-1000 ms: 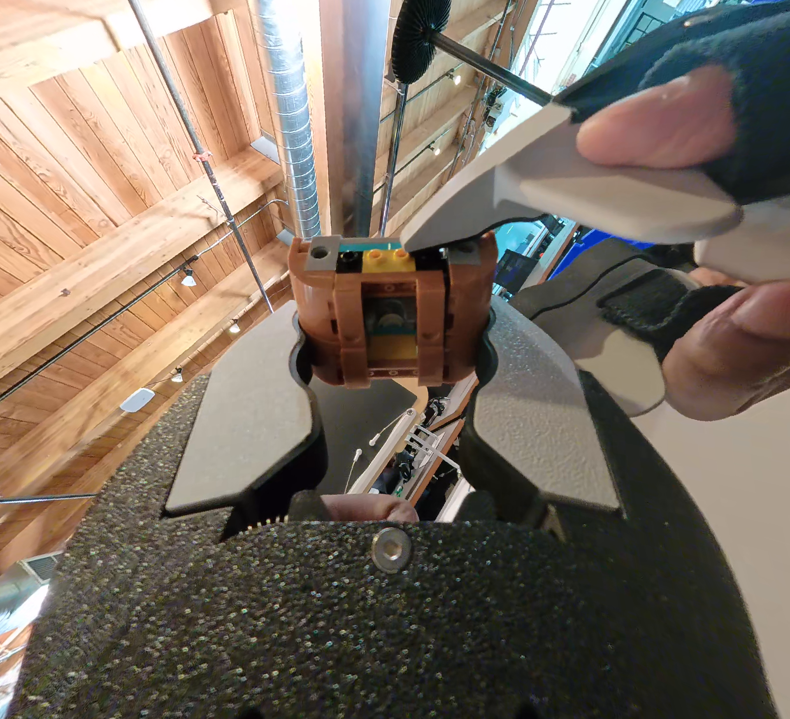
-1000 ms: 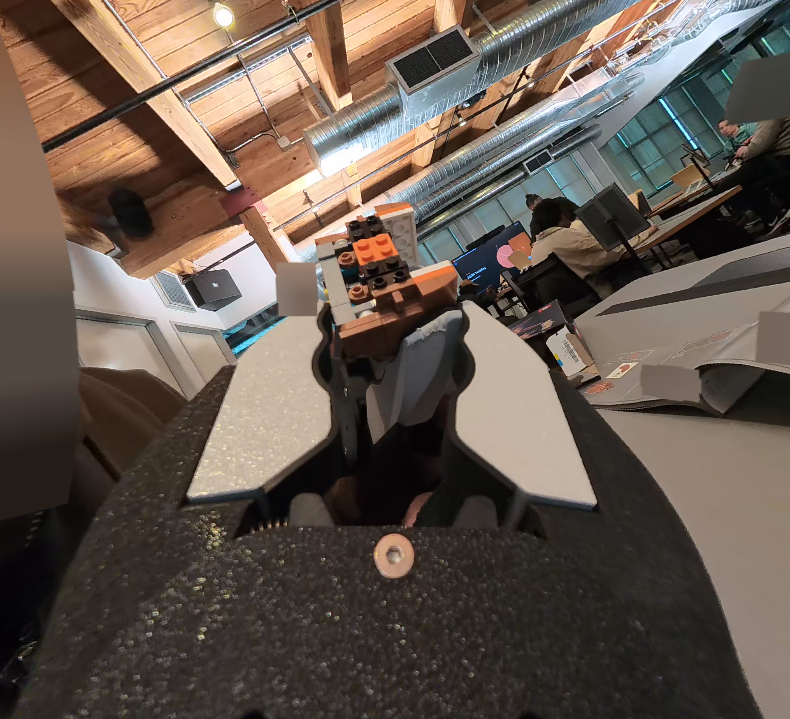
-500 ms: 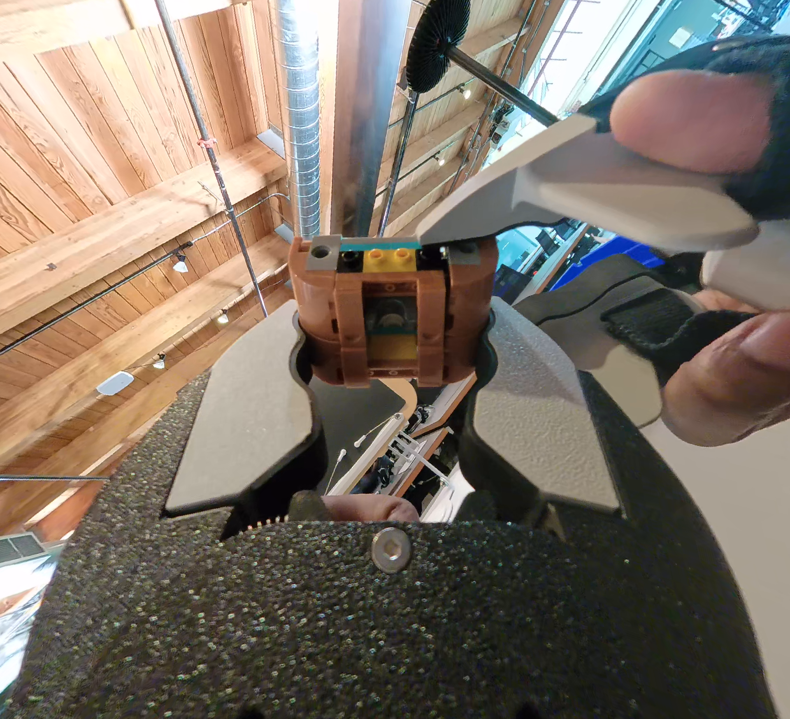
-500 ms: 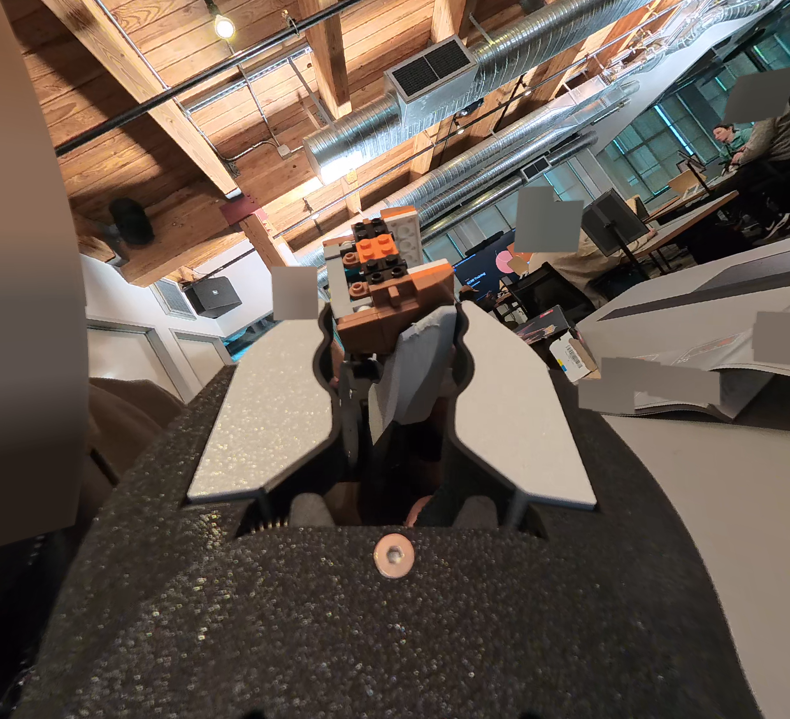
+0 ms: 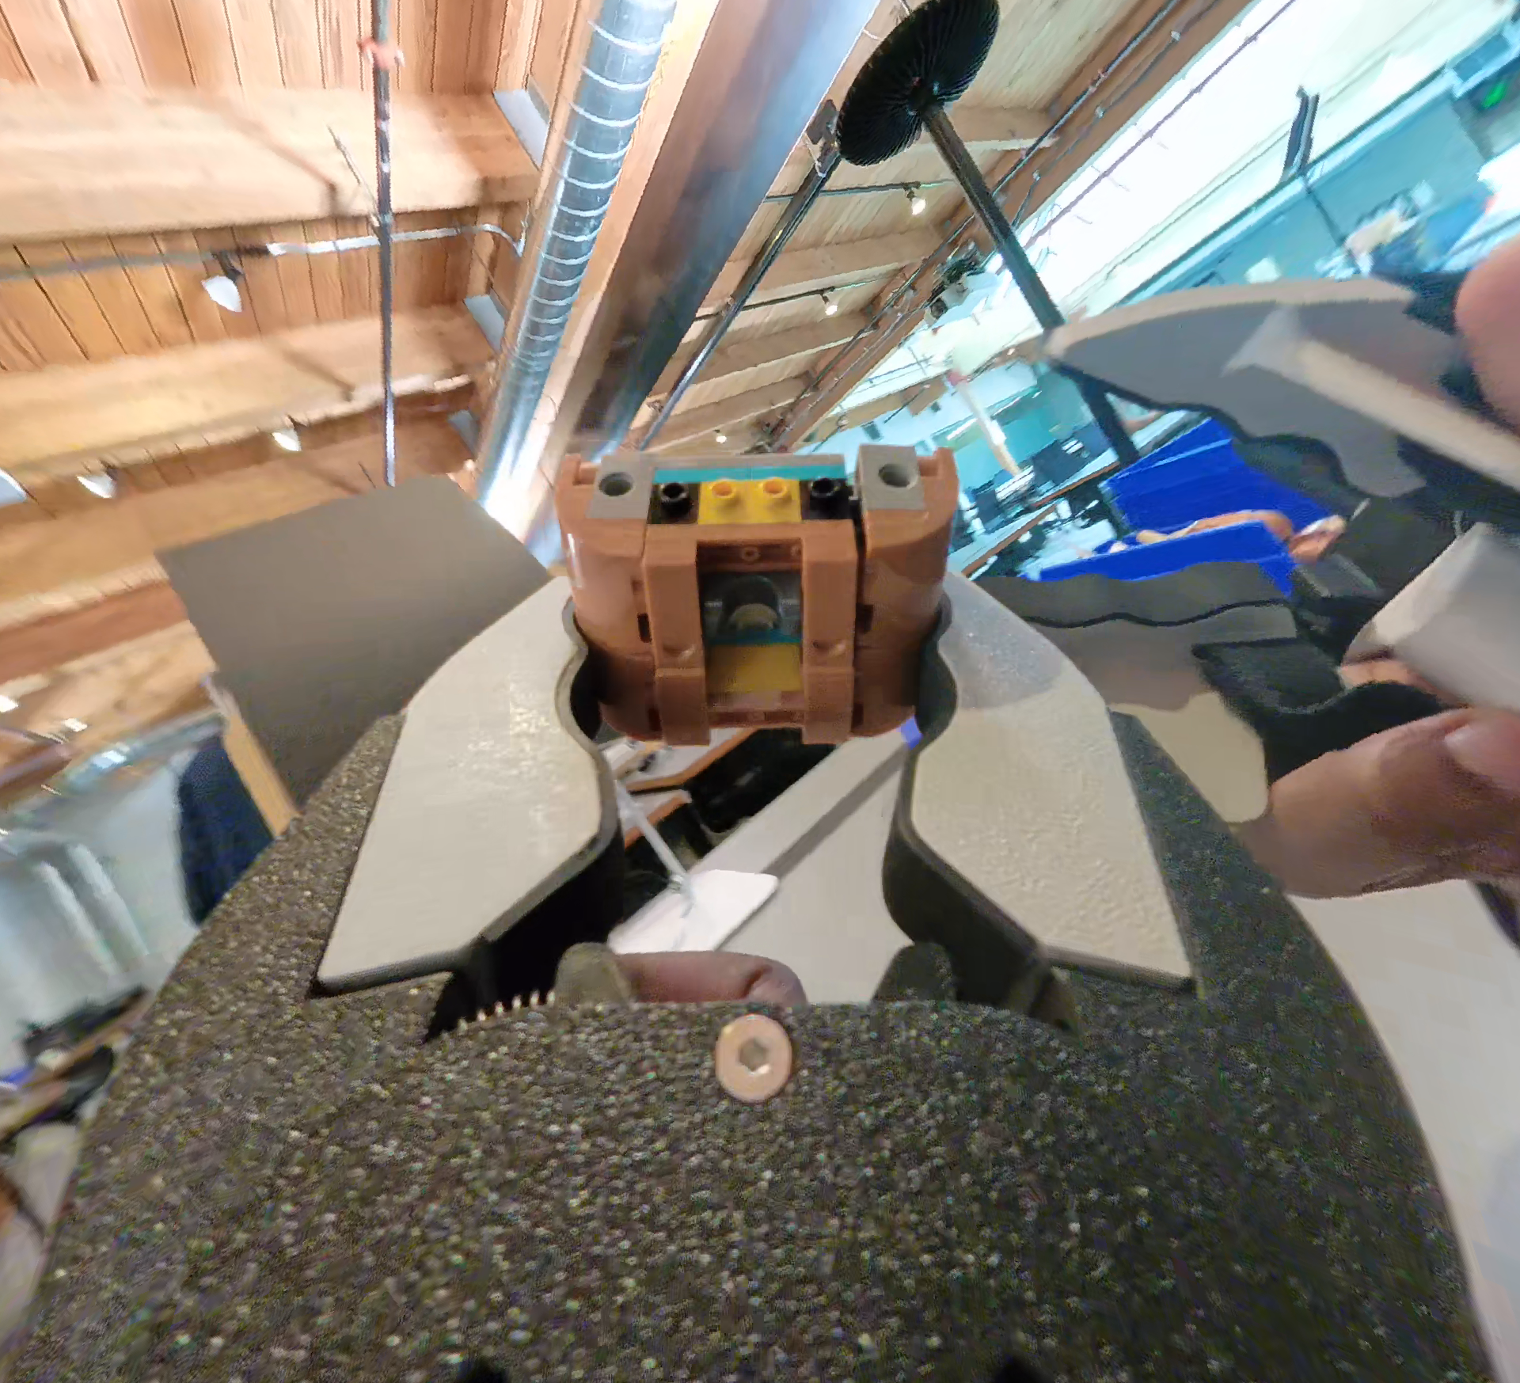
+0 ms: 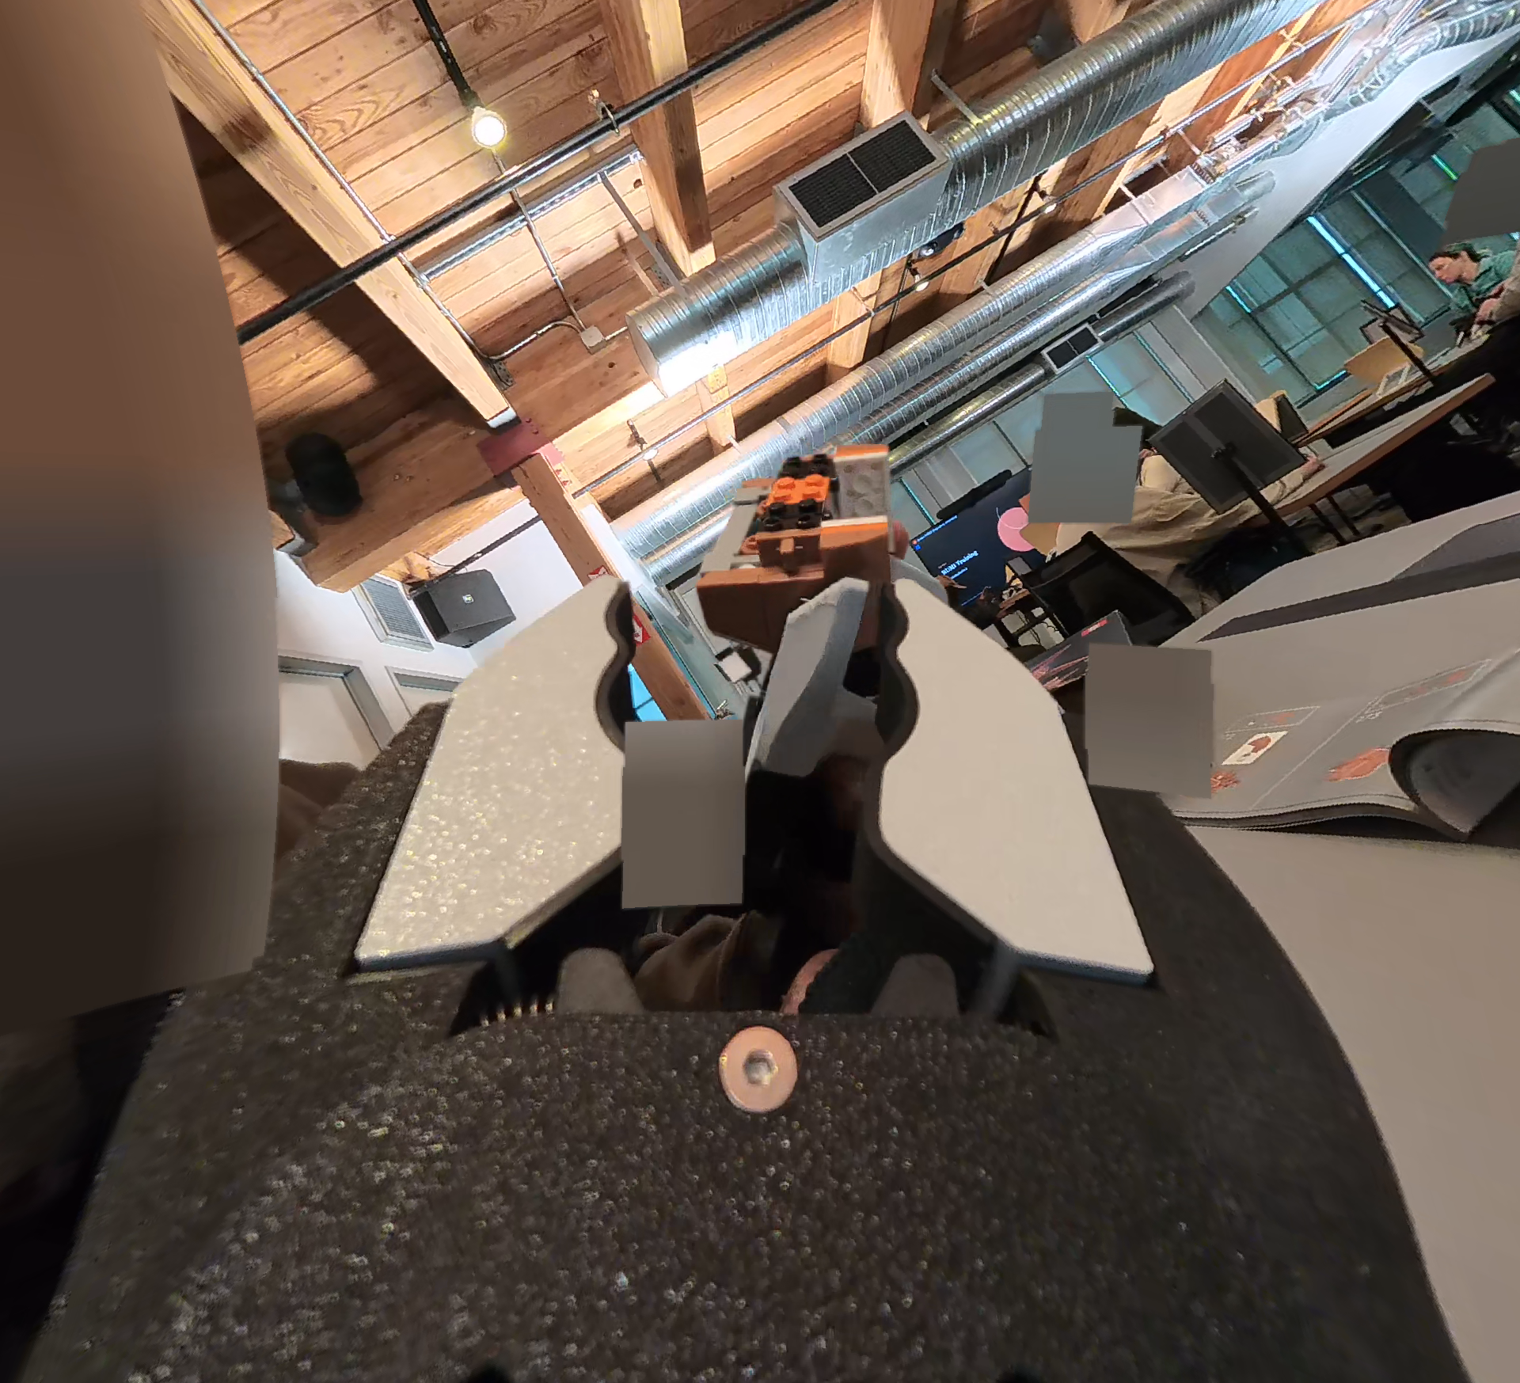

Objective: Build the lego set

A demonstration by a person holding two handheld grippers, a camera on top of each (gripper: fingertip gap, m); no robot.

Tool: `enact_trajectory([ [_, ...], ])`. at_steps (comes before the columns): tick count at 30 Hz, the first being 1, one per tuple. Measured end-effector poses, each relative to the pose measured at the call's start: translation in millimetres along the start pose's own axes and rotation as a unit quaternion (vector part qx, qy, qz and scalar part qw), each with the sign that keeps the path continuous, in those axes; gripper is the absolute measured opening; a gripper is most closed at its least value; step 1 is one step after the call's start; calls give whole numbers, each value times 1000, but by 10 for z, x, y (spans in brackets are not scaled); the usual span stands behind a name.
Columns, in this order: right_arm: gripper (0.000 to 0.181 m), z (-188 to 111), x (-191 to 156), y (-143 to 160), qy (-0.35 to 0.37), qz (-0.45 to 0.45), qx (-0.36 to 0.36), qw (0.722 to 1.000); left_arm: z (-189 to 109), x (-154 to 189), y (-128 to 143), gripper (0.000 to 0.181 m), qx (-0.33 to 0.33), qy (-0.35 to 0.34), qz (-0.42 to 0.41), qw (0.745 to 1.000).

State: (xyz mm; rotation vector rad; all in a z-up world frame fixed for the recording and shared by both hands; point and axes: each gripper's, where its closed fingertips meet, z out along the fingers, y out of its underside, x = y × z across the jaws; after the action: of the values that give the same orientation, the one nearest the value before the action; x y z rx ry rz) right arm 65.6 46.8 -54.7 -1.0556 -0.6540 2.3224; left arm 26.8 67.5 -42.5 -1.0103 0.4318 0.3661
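Brown lego build [image 5: 755,607] clamped in left gripper [image 5: 758,653], right gripper [image 6: 755,632] spread — printed booklet [image 6: 1349,747] beside.

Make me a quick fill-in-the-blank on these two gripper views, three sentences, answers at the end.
1. The left gripper is shut on a mostly ____ lego build.
2. On the build's upper edge, between two black studs, sits a ____ brick with two studs.
3. The right gripper holds nothing, so it is ____.

Missing words: brown; yellow; open
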Motion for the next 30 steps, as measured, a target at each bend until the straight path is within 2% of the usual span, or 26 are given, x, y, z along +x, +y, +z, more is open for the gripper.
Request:
enact_trajectory([
  [4,57,-28,55,-40,3,0,1,1000,-16,-33,46,77,4,22,-146,989],
  [7,57,-28,97,-27,3,4,-10,1000,-26,2,48,77,17,60,-270,961],
  [12,56,14,137,67,1,18,-34,999,-31,96,87,77,30,119,-460,879],
  [16,52,39,169,100,6,25,-41,999,-40,112,189,77,37,127,-578,806],
  [22,45,90,212,159,14,34,-58,998,-71,119,300,77,48,126,-668,731],
  [30,42,124,223,227,2,47,-71,996,-78,228,308,77,39,150,-701,696],
])
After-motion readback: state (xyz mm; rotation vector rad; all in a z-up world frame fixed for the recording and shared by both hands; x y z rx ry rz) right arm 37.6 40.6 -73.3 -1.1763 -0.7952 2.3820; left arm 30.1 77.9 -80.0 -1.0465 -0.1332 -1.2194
